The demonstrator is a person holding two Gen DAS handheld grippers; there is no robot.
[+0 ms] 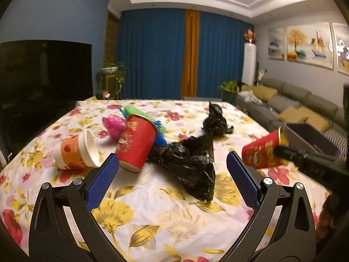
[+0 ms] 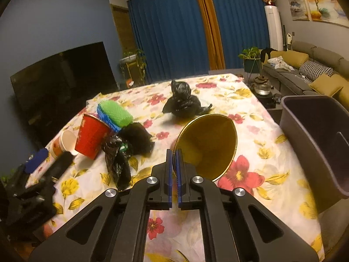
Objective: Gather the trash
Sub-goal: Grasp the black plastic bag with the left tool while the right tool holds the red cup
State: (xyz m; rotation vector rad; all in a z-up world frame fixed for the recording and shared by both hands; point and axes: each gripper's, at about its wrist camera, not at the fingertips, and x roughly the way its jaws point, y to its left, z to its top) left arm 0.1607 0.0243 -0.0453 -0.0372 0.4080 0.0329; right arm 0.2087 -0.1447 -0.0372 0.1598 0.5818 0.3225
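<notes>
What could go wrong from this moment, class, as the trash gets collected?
1. The right tongs pinch only the thin rim of the red paper cup with gold lining; it may slip before reaching the dark plastic bin.
2. The open left tongs could knock the tilted red cup or snag the black plastic bag.

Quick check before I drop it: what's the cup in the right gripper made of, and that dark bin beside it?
Cup: likely thin paper, red printed outside, shiny gold foil-looking lining; the right gripper pinches its rim flat between the jaws. Bin: probably moulded plastic, dark matte grey, smooth thick walls with a rolled rim.
</notes>
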